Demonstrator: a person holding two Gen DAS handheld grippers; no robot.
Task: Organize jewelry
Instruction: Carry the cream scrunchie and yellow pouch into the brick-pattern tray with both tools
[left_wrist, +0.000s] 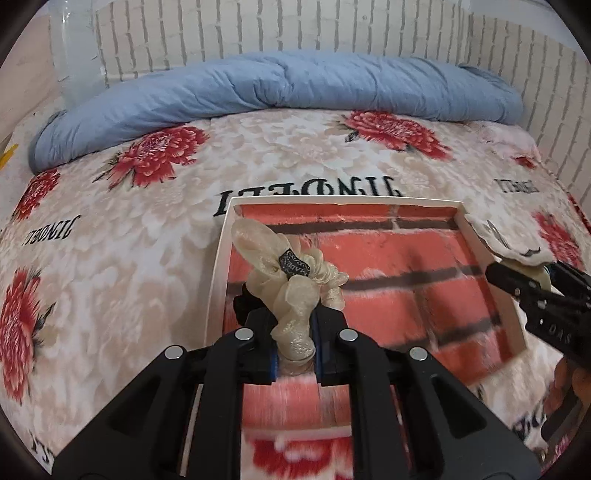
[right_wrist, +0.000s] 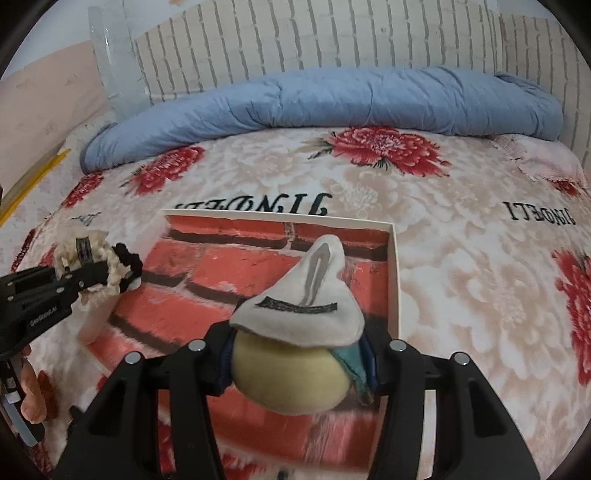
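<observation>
My left gripper (left_wrist: 294, 343) is shut on a cream organza scrunchie (left_wrist: 291, 280) with a black tag, held over the left part of a shallow white-rimmed box (left_wrist: 218, 273) lined with a red brick print. A black scrunchie (left_wrist: 242, 302) hangs with it. My right gripper (right_wrist: 295, 354) is shut on a felt hair clip (right_wrist: 299, 314) with a white cap, yellow round body and teal piece, held over the box (right_wrist: 393, 280). The right gripper (left_wrist: 535, 291) shows at the left view's right edge; the left gripper (right_wrist: 74, 284) shows at the right view's left edge.
The box lies on a bed with a cream blanket with red flowers (left_wrist: 122, 236). A rolled blue duvet (left_wrist: 280, 85) lies along the far side against a white brick-pattern wall (left_wrist: 295, 26). A clear plastic container (left_wrist: 77, 48) stands at the far left.
</observation>
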